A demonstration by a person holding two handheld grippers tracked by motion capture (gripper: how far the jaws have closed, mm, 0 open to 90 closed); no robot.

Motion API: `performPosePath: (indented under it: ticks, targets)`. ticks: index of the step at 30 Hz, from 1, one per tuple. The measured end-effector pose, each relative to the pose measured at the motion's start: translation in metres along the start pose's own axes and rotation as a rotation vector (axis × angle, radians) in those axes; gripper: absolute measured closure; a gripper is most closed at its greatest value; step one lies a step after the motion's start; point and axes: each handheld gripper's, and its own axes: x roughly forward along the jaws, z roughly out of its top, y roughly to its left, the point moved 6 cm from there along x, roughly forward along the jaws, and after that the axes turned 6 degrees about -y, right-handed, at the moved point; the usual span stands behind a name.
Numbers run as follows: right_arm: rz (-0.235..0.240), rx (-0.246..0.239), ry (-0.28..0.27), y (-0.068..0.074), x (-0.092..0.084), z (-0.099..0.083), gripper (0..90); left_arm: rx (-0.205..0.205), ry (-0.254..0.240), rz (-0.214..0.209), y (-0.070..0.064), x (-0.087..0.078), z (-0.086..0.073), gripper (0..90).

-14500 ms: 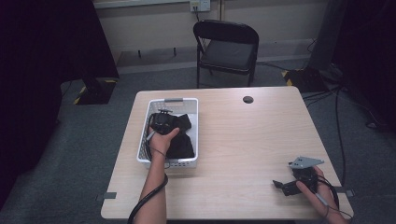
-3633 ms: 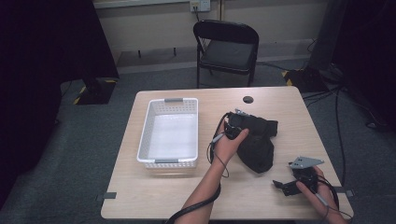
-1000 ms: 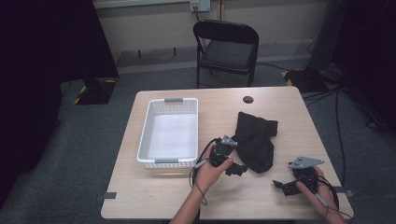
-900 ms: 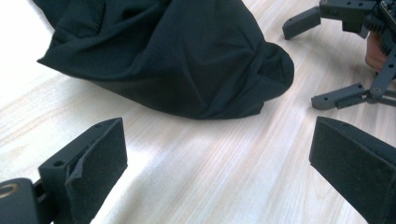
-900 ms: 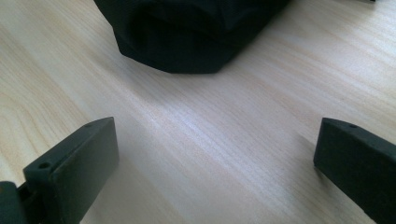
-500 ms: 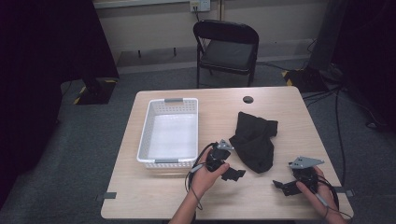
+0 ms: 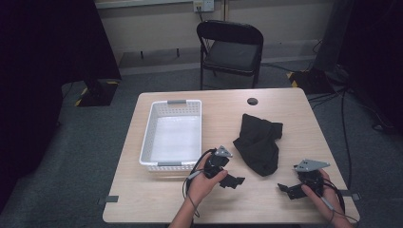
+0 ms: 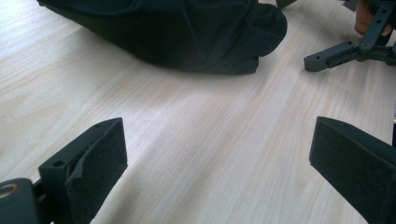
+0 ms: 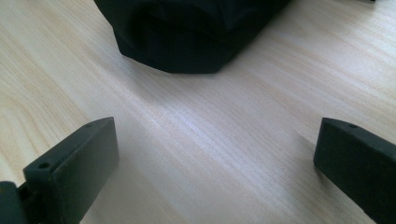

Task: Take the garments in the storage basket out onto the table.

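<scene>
A black cloth lies crumpled on the bench, right of the middle, a little nearer the person than the bench's centre. Nothing holds it. In the left gripper view its rounded lower fold sits on the wood ahead of the jaws, well clear of them; in the right gripper view the same dark bundle lies ahead of that gripper's jaws, also apart from them.

The left gripper rests low over the bench just left of the cloth's near end, held in the person's left hand, its jaws spread wide with only bare wood between them. The right gripper sits near the bench's right front corner in the right hand, jaws likewise wide apart and holding nothing. It lies right of the cloth's near end.

A white basket stands on the left half of the bench, well apart from the cloth. Beyond the far edge stands a dark folding chair
</scene>
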Motion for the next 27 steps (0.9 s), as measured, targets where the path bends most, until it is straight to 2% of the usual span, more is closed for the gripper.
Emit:
performPosePath:
  ticks: [12, 19, 27]
  targets:
    - [0.0, 0.0, 0.0, 0.0, 0.0, 0.0, 0.0, 0.004, 0.028, -0.006, 0.004, -0.01, -0.014, 3.8]
    - [0.0, 0.0, 0.0, 0.0, 0.0, 0.0, 0.0, -0.013, 0.014, -0.006, 0.006, -0.016, -0.019, 4.1]
    - [0.0, 0.0, 0.0, 0.0, 0.0, 0.0, 0.0, 0.001, 0.01, -0.013, 0.003, -0.022, -0.023, 4.2]
